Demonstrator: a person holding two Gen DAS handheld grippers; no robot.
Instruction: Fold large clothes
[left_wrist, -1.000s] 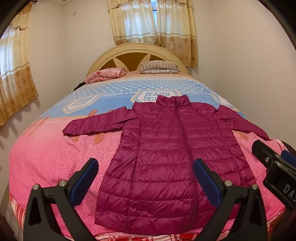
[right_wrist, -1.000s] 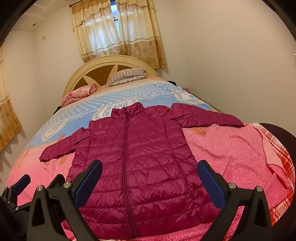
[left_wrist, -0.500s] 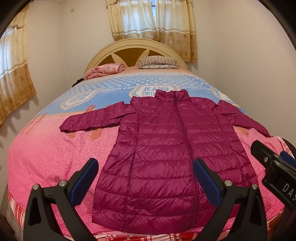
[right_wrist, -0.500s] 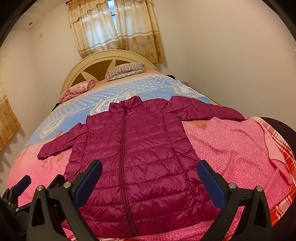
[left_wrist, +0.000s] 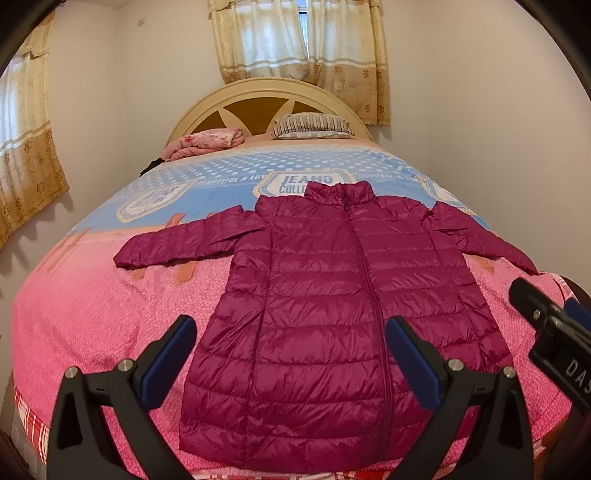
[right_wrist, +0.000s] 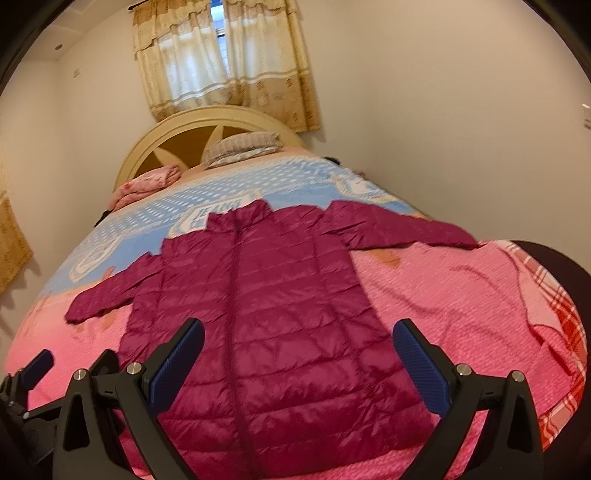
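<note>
A magenta quilted puffer jacket (left_wrist: 325, 314) lies flat, front up and zipped, on the bed with both sleeves spread out; it also shows in the right wrist view (right_wrist: 269, 314). My left gripper (left_wrist: 291, 360) is open and empty above the jacket's hem. My right gripper (right_wrist: 299, 362) is open and empty above the hem too. The right gripper's body (left_wrist: 554, 332) shows at the right edge of the left wrist view, and the left gripper's body (right_wrist: 33, 373) shows at the lower left of the right wrist view.
The bed has a pink and blue bedspread (left_wrist: 92, 306) and a cream headboard (left_wrist: 266, 96). A striped pillow (left_wrist: 310, 125) and a folded pink blanket (left_wrist: 207, 142) lie at the head. Walls stand close on both sides. Curtains (left_wrist: 303, 37) hang behind.
Both grippers have moved forward over the bed toward the jacket, which now looks larger and lower in both views. The jaws stay open and the jacket has not moved.
</note>
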